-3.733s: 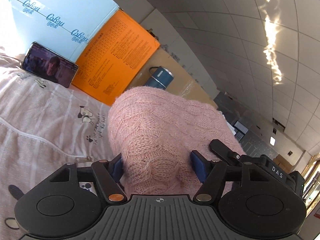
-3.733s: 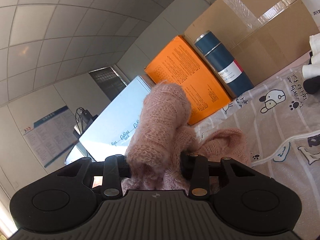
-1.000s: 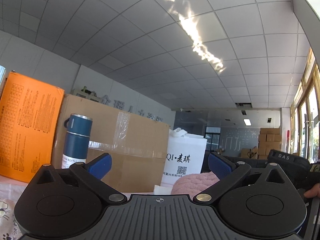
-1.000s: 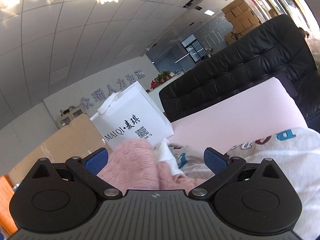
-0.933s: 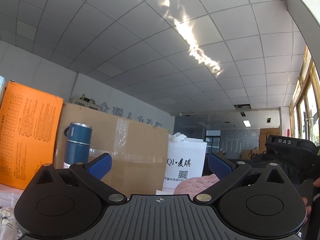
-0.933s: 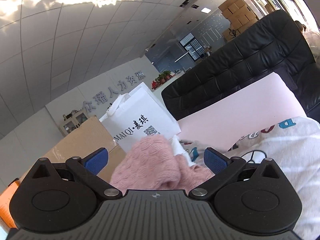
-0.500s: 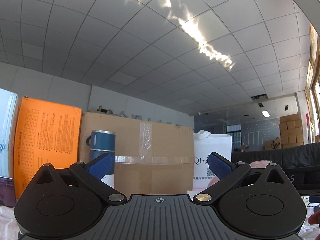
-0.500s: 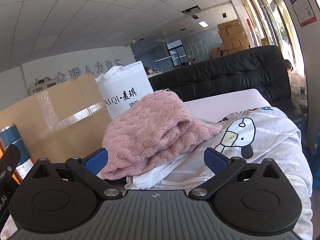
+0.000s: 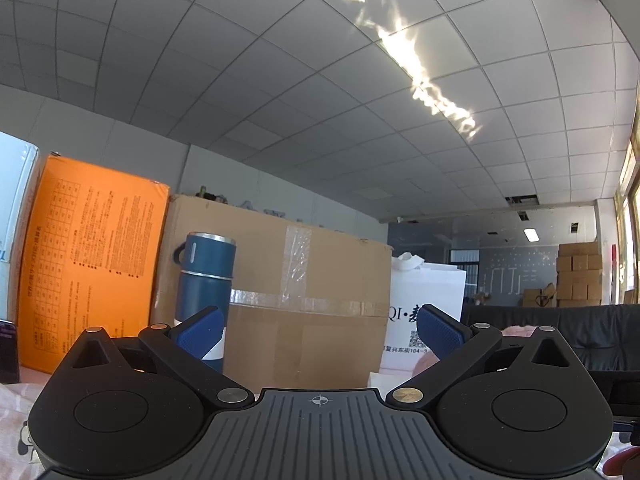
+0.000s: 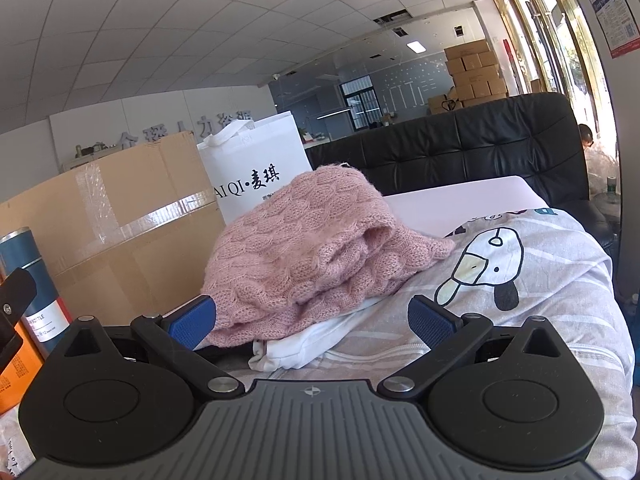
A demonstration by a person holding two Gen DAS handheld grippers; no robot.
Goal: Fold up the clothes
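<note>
A folded pink cable-knit sweater (image 10: 308, 248) lies on top of a white folded garment (image 10: 304, 344), on a pale striped sheet with a duck print (image 10: 480, 268). My right gripper (image 10: 314, 322) is open just in front of that pile, nothing between its blue pads. My left gripper (image 9: 320, 330) is open too and points level at the boxes; only a pink sliver of the sweater (image 9: 516, 330) shows past its right finger.
At the back stand a taped cardboard box (image 9: 304, 300), a blue flask (image 9: 206, 276), an orange box (image 9: 88, 256) and a white bag with black lettering (image 10: 256, 168). A black sofa (image 10: 480, 148) lies beyond the bed. The other gripper's black edge (image 10: 14, 300) shows at left.
Both grippers let go of the pink sweater and stand open. Over the last second both views tilted down and pulled back, so the folded sweater now sits in full view on the pile.
</note>
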